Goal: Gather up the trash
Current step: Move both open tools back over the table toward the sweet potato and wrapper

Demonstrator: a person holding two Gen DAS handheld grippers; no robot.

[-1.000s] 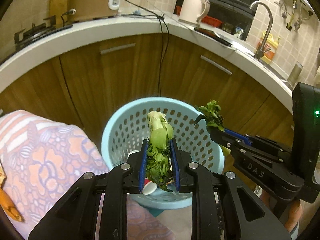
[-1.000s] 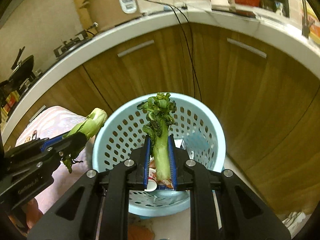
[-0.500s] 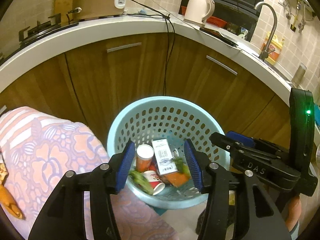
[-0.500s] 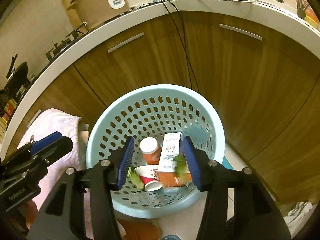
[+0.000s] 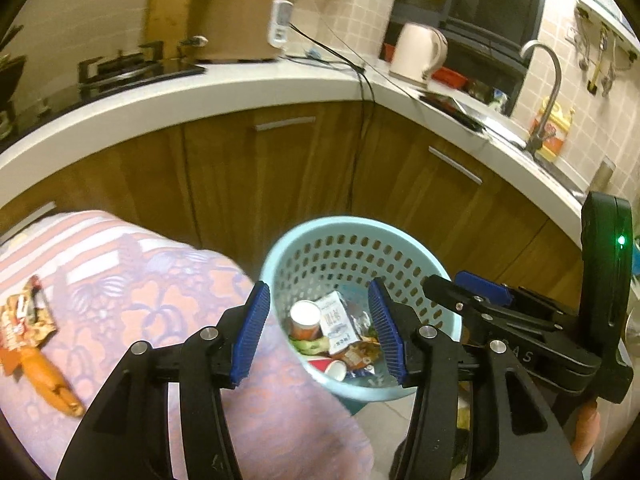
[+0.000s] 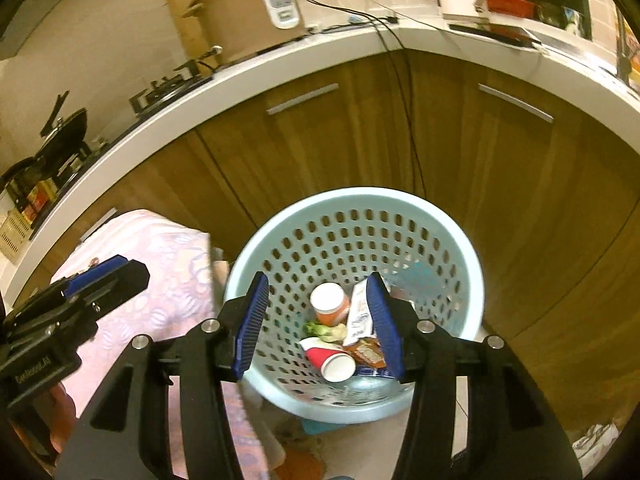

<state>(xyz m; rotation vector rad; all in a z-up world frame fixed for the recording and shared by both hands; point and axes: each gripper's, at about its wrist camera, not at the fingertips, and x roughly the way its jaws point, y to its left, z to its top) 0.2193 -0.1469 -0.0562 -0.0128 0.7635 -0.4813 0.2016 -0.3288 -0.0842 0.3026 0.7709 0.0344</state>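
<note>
A light blue perforated basket [image 5: 356, 236] [image 6: 460, 248] stands on the floor by the wooden cabinets. Inside lie paper cups [image 6: 330, 300], a small carton [image 5: 338, 316], a snack wrapper [image 6: 366, 350] and green vegetable scraps [image 6: 322, 330]. My left gripper [image 5: 320, 332] hangs open above the basket's near rim with nothing between its blue pads. My right gripper [image 6: 318, 324] is open over the basket too, empty; it also shows at the right of the left wrist view [image 5: 472, 292]. On the flowered cloth [image 5: 140, 288] lie a carrot piece [image 5: 48, 380] and a wrapper [image 5: 24, 316].
A curved white counter [image 5: 224, 92] carries a rice cooker [image 5: 240, 20], a kettle [image 5: 420, 54], a stove [image 5: 132, 66] and a sink tap [image 5: 548, 80]. A black cord [image 5: 360, 140] hangs down the cabinet front behind the basket. Crumpled litter [image 6: 596, 440] lies on the floor at right.
Both grippers opened and dropped their vegetable stalks into the basket. Since then both have lifted and drawn back, the left one swinging toward the cloth-covered table.
</note>
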